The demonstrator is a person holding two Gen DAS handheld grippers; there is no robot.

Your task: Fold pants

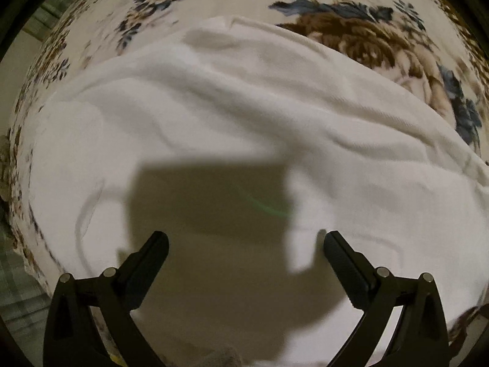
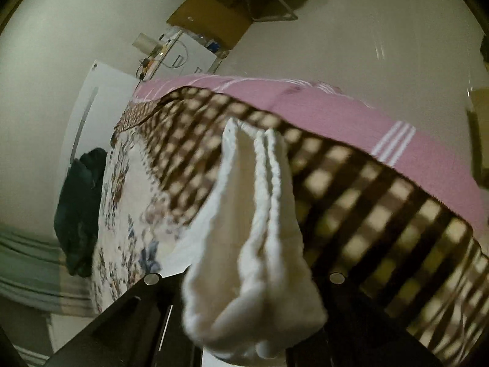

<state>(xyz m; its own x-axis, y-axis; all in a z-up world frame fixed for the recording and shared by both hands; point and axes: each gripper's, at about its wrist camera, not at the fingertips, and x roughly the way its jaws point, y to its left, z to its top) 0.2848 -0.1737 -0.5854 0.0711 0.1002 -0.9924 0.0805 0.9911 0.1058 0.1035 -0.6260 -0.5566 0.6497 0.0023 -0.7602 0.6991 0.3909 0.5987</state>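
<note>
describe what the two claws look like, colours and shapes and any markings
The left claw is matte black: two curved arms ending in flat, blocky fingers, with round silver pivot pins at the joints. The right claw is mostly hidden; only black angular linkage plates and two silver pins show. No cables, labels or sleeves are visible.

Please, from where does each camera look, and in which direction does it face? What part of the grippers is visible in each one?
Left wrist: sits on the left gripper, facing down at the white pants spread on the floral blanket; both black fingers show, apart and empty.
Right wrist: sits on the right gripper, facing across the bed toward the wall; bunched pants fill the grip, hiding the fingertips.
Shared: the white pants and the floral blanket.
</note>
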